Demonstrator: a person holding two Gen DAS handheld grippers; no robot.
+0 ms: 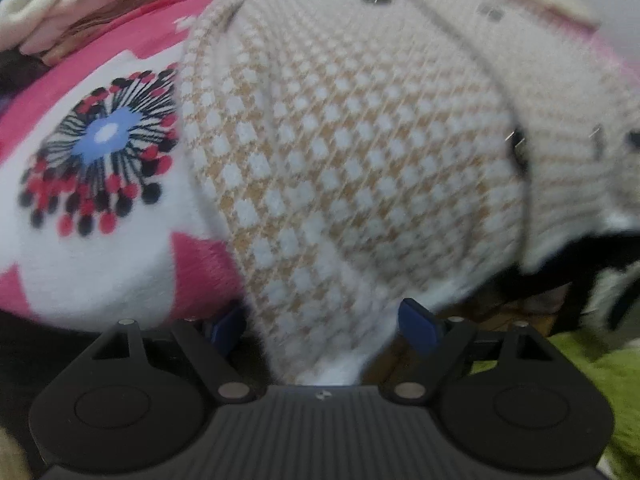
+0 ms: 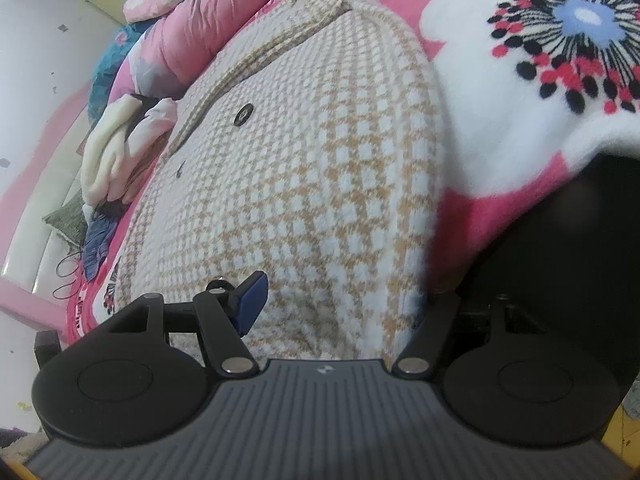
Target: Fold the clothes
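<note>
The houndstooth cardigan (image 2: 304,168) lies spread, unfolded, on the pink blanket (image 2: 500,208), its hem between both open tongs, left (image 1: 324,320) and right (image 2: 340,300), so folding looks barely begun.

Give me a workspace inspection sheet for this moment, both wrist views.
Surface: bed under a pink blanket with a white flower print.
Job's things: checked beige-and-white garment, dark buttons, spread on the blanket.
Clutter: pile of cream and pink clothes; pink quilt behind.
Grippers: left gripper and right gripper both straddle the garment's near hem, jaws apart, no visible pinch.
Cables: thin black cord at the bed edge.
Surroundings: white wall; green fabric below.
</note>
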